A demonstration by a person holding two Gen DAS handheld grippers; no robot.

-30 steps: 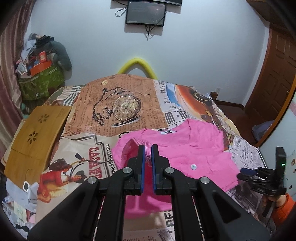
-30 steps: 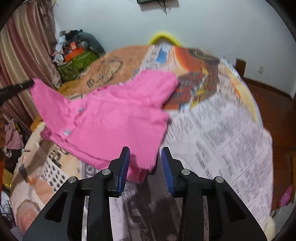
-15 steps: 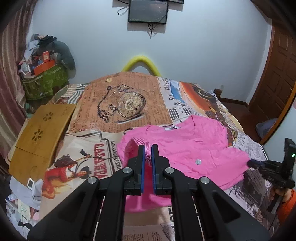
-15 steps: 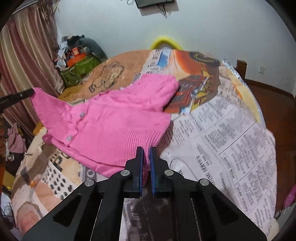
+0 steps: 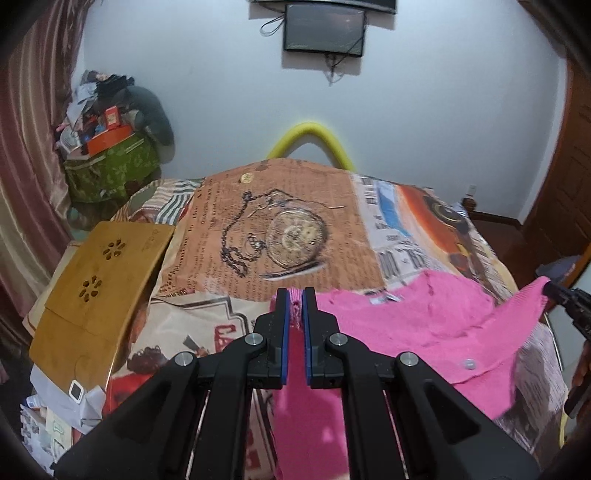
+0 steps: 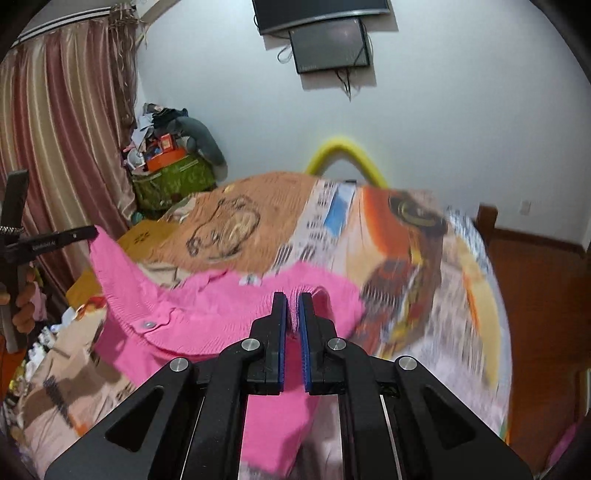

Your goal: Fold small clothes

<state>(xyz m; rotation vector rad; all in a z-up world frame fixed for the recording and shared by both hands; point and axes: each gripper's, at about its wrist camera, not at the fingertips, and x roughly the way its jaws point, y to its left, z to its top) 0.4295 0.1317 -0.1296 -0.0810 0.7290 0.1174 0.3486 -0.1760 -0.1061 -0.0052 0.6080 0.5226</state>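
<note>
Both my tongs are clamped on the pink cardigan (image 5: 424,325); my left gripper (image 5: 294,308) pinches one ribbed edge, my right gripper (image 6: 292,312) another; it hangs between them over the printed bedspread (image 5: 295,229).

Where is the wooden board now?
In the left wrist view, the wooden board lies at the left edge of the bed, left of the pocket-watch print.

Home bedroom: bed (image 5: 295,206), curtains (image 6: 66,140), wall-mounted screen (image 5: 324,35)
</note>
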